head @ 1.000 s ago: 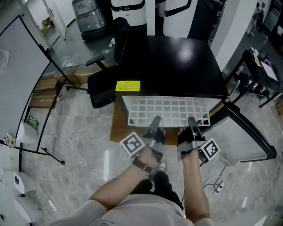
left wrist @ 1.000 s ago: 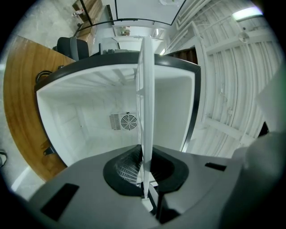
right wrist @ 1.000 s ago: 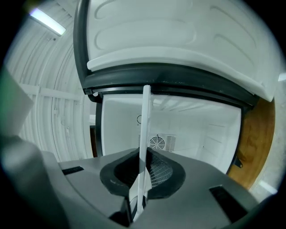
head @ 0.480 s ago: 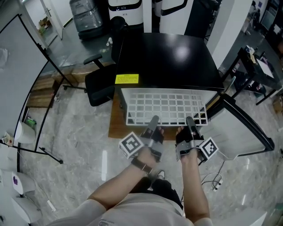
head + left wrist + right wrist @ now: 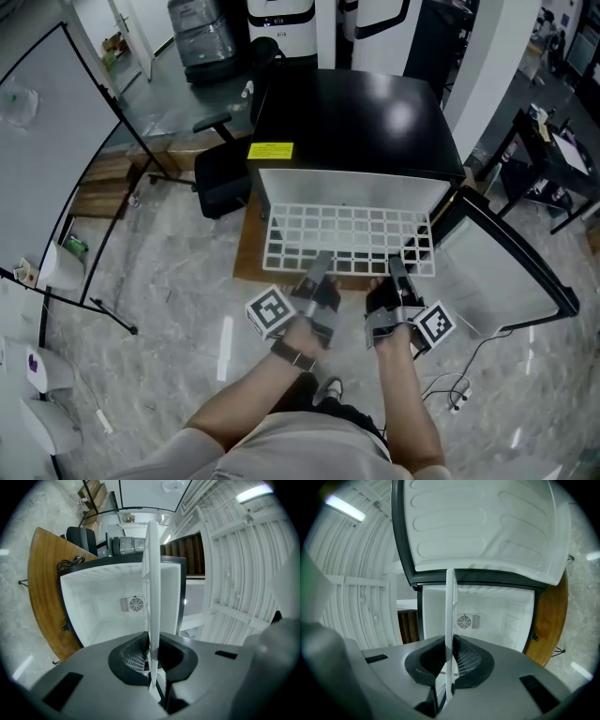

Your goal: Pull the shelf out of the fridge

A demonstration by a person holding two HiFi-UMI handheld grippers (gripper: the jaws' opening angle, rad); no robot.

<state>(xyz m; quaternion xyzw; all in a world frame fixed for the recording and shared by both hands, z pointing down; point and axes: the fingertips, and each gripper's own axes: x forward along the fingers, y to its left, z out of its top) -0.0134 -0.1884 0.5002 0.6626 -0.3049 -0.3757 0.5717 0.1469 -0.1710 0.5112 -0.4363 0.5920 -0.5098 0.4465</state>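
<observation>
The white wire shelf (image 5: pixel 347 239) sticks out level from the front of the black fridge (image 5: pixel 356 112), most of its grid showing. My left gripper (image 5: pixel 322 264) is shut on the shelf's near edge left of centre, and my right gripper (image 5: pixel 395 264) is shut on the same edge further right. In the left gripper view the shelf (image 5: pixel 152 588) runs edge-on as a white strip out of the left gripper (image 5: pixel 153 670). The right gripper view shows the same strip of shelf (image 5: pixel 450 616) clamped in the right gripper (image 5: pixel 447 670). The white fridge interior (image 5: pixel 492 616) lies behind it.
The fridge door (image 5: pixel 511 277) stands open to the right of the shelf. A wooden board (image 5: pixel 248 267) lies under the fridge. A black office chair (image 5: pixel 220 173) stands to its left. Cables (image 5: pixel 459 394) lie on the marble floor at my right.
The shelf has slid farther out of the fridge towards me, with more of its grid showing. Both grippers moved back with it, still clamped on its near edge.
</observation>
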